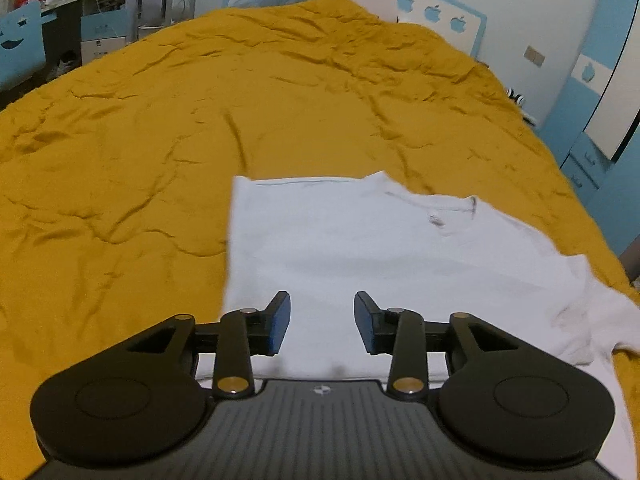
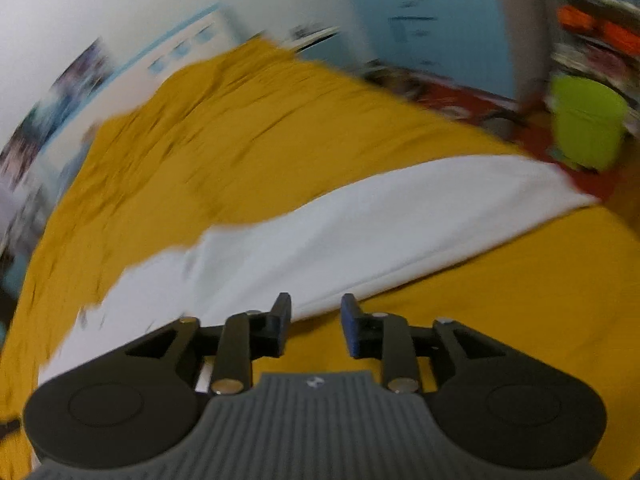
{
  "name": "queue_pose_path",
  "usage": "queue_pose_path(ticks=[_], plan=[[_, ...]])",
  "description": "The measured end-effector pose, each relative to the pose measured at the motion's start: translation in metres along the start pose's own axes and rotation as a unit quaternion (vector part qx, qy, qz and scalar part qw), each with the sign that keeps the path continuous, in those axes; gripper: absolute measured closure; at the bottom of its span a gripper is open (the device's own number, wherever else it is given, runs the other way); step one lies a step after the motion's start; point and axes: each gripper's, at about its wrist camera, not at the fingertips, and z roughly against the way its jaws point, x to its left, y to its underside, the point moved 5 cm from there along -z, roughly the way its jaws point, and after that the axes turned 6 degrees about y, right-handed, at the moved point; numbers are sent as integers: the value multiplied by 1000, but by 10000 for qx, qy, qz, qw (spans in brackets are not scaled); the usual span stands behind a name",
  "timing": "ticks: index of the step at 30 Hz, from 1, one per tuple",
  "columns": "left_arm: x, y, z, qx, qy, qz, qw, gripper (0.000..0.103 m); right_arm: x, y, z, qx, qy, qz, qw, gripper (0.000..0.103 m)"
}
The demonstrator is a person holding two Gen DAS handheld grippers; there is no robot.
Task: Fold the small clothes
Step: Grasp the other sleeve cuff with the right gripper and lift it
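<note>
A white T-shirt (image 1: 360, 248) lies on the mustard-yellow bedspread (image 1: 140, 140), partly folded, with a straight fold edge on its left and the collar toward the right. One sleeve spreads out at the right. My left gripper (image 1: 322, 322) is open and empty, just above the shirt's near part. In the right wrist view, which is motion-blurred, the shirt (image 2: 360, 232) stretches as a white band across the bedspread (image 2: 240, 128). My right gripper (image 2: 314, 322) is open and empty over the shirt's near edge.
A white and blue headboard (image 1: 440, 12) stands at the far end of the bed. A cluttered desk and chairs (image 1: 100, 8) are at the far left. Blue cabinets (image 1: 600, 120) line the right. A lime-green bin (image 2: 586, 124) stands beyond the bed on a red floor.
</note>
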Motion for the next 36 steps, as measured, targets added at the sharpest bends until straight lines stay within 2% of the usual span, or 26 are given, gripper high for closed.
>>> queue_pose_path(ticks=[2, 6, 10, 15, 19, 21, 24, 27, 29, 31, 36], plan=[[-5, 3, -5, -4, -4, 114, 9999, 53, -43, -18, 2, -97, 151, -404, 9990, 56], [-15, 7, -12, 62, -275, 137, 9995, 53, -133, -44, -11, -34, 459, -1370, 9895, 60], [-21, 11, -18, 141, -395, 162, 9990, 52, -205, -59, -24, -71, 508, -2232, 9734, 60], [-27, 16, -22, 214, -546, 191, 9981, 52, -243, -56, -53, 135, 477, -2739, 9605, 75], [-26, 19, -23, 221, -626, 188, 9976, 52, -253, -62, -67, 13, 420, -2845, 9577, 84], [-22, 19, -23, 218, -756, 154, 9968, 52, -248, -66, -65, 22, 551, -2665, 9623, 101], [-13, 18, -19, 175, -753, 264, 9967, 52, -232, -84, -54, -244, 675, -2175, 9734, 103], [-5, 15, -11, 16, -640, 346, 9974, 52, -192, -102, -23, -567, 628, -1554, 9842, 103], [0, 13, -5, -114, -474, 446, 9978, 52, -154, -114, -1, -732, 497, -1118, 9898, 103], [6, 12, 0, -171, -416, 504, 9977, 52, -106, -124, 22, -919, 177, -727, 9930, 103], [22, 8, 18, -355, -204, 637, 9971, 52, 33, -136, 75, -1326, -672, 129, 9888, 103]])
